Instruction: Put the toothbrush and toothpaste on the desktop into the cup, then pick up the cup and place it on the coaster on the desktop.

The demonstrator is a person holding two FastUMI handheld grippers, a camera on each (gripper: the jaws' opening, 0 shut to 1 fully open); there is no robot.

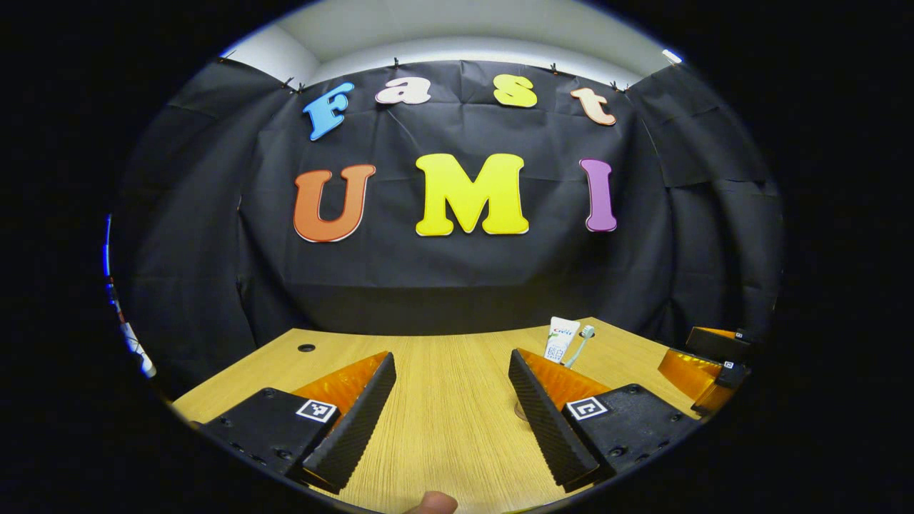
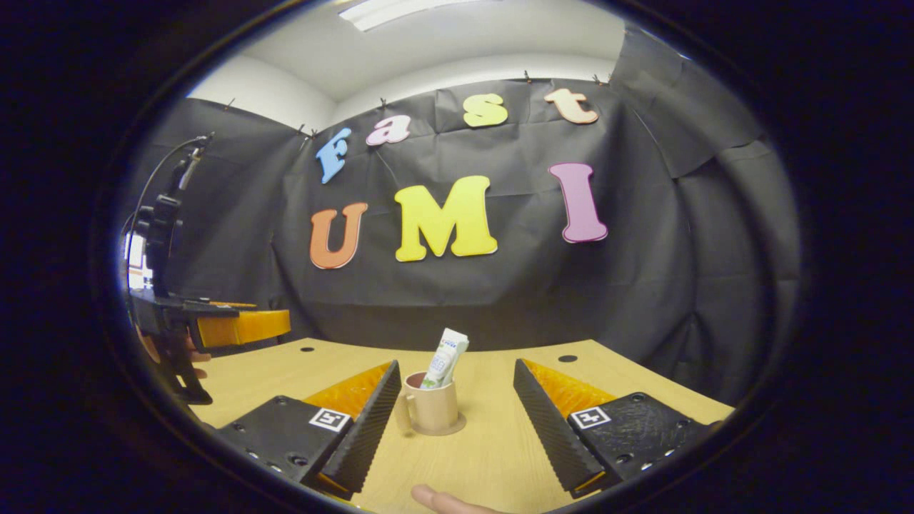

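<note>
In the right gripper view a tan cup (image 2: 430, 408) with a handle on its left stands upright on a thin round coaster (image 2: 457, 428) on the wooden desk. A white toothpaste tube (image 2: 445, 359) leans out of the cup. My right gripper (image 2: 457, 365) is open, its fingers either side of the cup and short of it, touching nothing. In the left gripper view the toothpaste tube (image 1: 560, 340) and a toothbrush (image 1: 581, 344) rise behind my right-hand finger, which hides the cup. My left gripper (image 1: 451, 357) is open and empty over bare desk.
The wooden desk (image 1: 443, 400) ends at the black cloth wall and has small round holes (image 2: 568, 358). The other gripper (image 2: 239, 325) hangs at the left above the desk, and shows at the far right edge (image 1: 703, 364). A person's fingertip (image 2: 443, 496) shows at the bottom.
</note>
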